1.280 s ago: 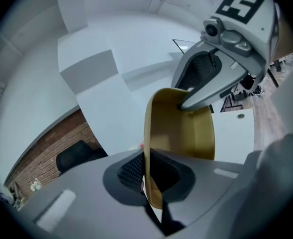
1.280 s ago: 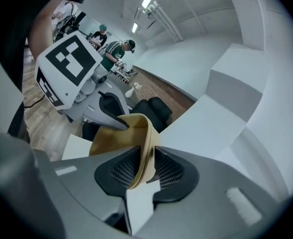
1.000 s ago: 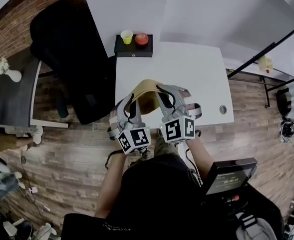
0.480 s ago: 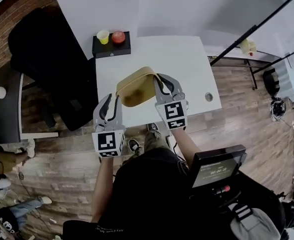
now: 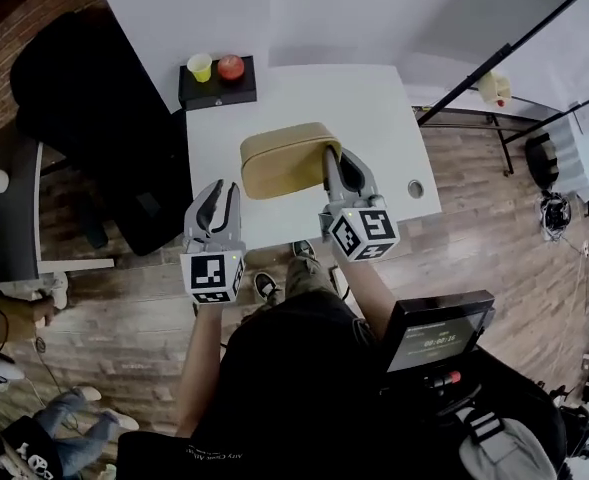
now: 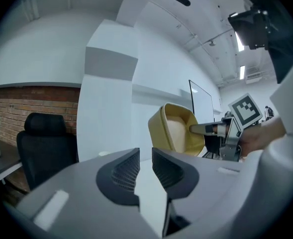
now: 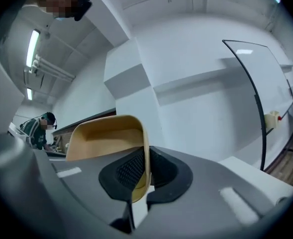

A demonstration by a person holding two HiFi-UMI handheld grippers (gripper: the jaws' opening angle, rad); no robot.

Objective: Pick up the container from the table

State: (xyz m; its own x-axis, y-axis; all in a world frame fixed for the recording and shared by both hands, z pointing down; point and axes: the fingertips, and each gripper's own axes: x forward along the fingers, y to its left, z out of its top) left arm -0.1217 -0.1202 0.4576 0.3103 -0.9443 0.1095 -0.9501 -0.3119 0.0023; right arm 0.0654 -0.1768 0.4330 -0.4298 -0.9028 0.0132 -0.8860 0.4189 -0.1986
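Note:
A tan, round-cornered container point(image 5: 284, 160) hangs over the white table point(image 5: 374, 108), tipped on its side. My right gripper point(image 5: 332, 156) is shut on its right rim. In the right gripper view the thin wall point(image 7: 104, 136) runs between the two pads of the right gripper point(image 7: 147, 171). My left gripper point(image 5: 219, 193) is near the table's front left edge, apart from the container. Its jaws have just been opening and the left gripper point(image 6: 145, 168) has nothing between its pads. From there the container point(image 6: 178, 128) shows its hollow, with the right gripper point(image 6: 226, 133) clamped on it.
A black box point(image 5: 217, 88) at the table's far left carries a yellow cup point(image 5: 201, 66) and a red apple point(image 5: 231, 66). A black office chair point(image 5: 94, 98) stands left of the table. A round cable hole point(image 5: 415, 188) is near the right edge.
A second ago both grippers held the container. The left one let go, opened and drew back to the left. The right one rolled, turning the container onto its side.

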